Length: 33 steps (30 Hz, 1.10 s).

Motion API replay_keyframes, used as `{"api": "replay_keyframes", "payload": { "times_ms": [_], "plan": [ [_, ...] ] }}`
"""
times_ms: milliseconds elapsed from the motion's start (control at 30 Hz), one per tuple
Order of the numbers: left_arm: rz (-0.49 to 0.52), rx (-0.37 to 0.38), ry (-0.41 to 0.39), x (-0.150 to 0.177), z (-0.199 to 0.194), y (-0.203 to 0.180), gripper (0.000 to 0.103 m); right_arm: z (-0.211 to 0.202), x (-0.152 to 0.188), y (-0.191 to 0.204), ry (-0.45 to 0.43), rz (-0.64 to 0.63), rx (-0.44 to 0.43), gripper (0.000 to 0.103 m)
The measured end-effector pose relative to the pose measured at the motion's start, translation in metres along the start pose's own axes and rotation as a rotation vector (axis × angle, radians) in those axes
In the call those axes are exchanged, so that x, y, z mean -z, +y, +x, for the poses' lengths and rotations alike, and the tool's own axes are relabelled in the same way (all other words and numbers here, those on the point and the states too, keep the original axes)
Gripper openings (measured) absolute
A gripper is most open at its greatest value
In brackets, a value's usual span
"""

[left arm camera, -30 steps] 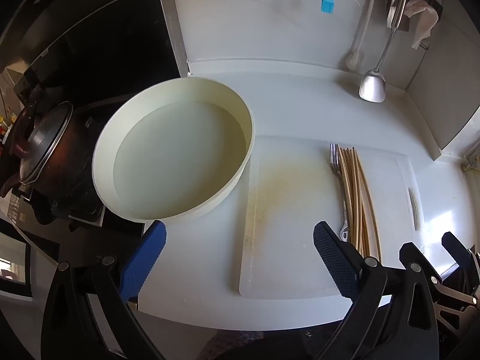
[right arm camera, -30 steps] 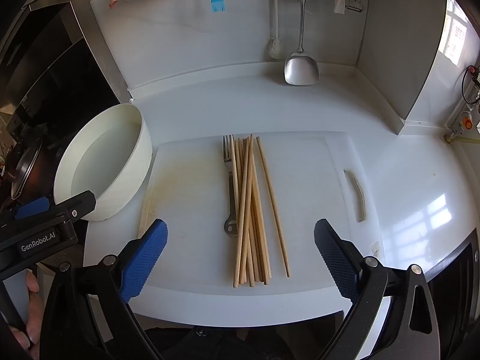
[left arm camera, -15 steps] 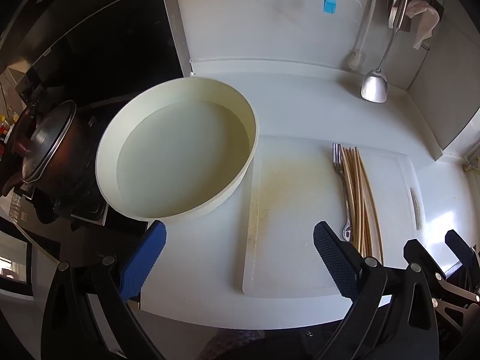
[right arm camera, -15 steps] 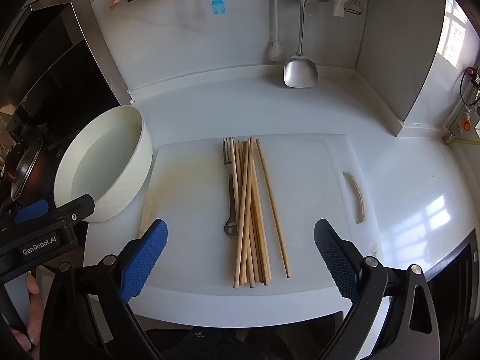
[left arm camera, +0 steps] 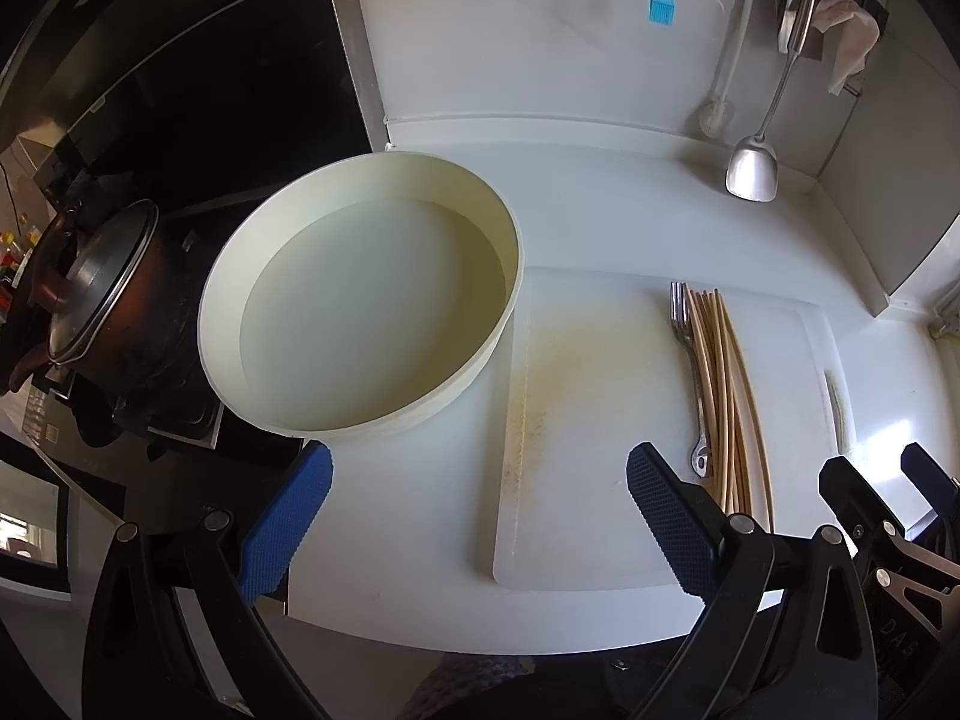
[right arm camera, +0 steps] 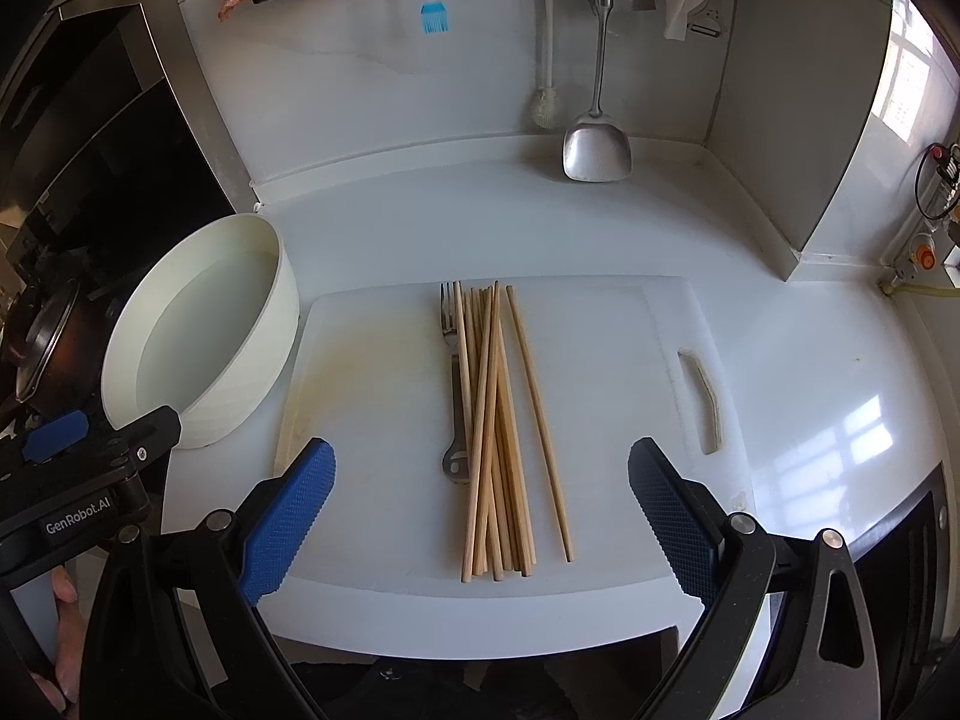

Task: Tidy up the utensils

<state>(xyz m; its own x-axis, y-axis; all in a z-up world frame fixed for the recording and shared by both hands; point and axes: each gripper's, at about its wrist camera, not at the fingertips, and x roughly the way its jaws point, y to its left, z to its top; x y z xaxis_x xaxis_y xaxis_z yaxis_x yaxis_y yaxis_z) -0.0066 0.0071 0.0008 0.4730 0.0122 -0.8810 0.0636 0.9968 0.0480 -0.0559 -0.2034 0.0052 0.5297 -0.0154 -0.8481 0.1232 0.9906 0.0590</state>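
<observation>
Left wrist view: white kitchen bench (left arm camera: 600, 210). Left gripper (left arm camera: 477, 513) spread, empty, above bench edge. Empty basin (left arm camera: 360, 306) beside cutting board (left arm camera: 588, 420); chopsticks (left arm camera: 723, 396) and fork (left arm camera: 690, 372) lie on board.

Right wrist view: right gripper (right arm camera: 480, 510) spread, empty, hovering before chopsticks (right arm camera: 495, 432) with fork (right arm camera: 451, 384) touching the bundle's left side. Judgement: nothing sorted yet; all picking remains.

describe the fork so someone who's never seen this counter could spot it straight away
Find the white cutting board on the counter, right of the round cream basin. A bundle of wooden chopsticks lies along its middle. The fork lies against the bundle's left edge, on the basin side: the only metal piece there, tines pointing toward the wall.
</observation>
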Motion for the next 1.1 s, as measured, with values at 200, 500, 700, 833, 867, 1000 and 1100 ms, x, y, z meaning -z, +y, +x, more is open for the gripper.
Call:
{"api": "replay_keyframes", "payload": {
  "times_ms": [200, 500, 700, 833, 867, 1000, 1100],
  "plan": [
    [-0.002, -0.005, 0.002, -0.0013, 0.0006, 0.0007, 0.097, -0.0013, -0.0028, 0.0006, -0.007, 0.0, 0.004, 0.094],
    [-0.002, -0.005, 0.0, -0.002, -0.0001, 0.0005, 0.097, -0.0021, -0.004, 0.0006, -0.01, -0.001, 0.009, 0.094],
    [-0.003, -0.005, 0.0, -0.0027, -0.0006, 0.001, 0.097, -0.0019, -0.0044, -0.0011, -0.009, -0.003, 0.011, 0.094],
    [-0.002, -0.005, -0.002, -0.0024, -0.0006, 0.0008, 0.097, -0.0019, -0.0045, -0.0012, -0.009, -0.002, 0.011, 0.094],
    [-0.002, -0.005, -0.002, -0.0025, -0.0006, 0.001, 0.097, -0.0021, -0.0043, -0.0011, -0.009, -0.002, 0.011, 0.094],
    [-0.003, -0.005, -0.001, -0.0024, -0.0006, 0.0008, 0.097, -0.0023, -0.0045, -0.0011, -0.01, -0.002, 0.012, 0.094],
    [-0.003, -0.005, -0.002, -0.0024, -0.0006, 0.0007, 0.097, -0.0025, -0.0046, -0.0018, -0.01, -0.002, 0.013, 0.094]
  ]
}}
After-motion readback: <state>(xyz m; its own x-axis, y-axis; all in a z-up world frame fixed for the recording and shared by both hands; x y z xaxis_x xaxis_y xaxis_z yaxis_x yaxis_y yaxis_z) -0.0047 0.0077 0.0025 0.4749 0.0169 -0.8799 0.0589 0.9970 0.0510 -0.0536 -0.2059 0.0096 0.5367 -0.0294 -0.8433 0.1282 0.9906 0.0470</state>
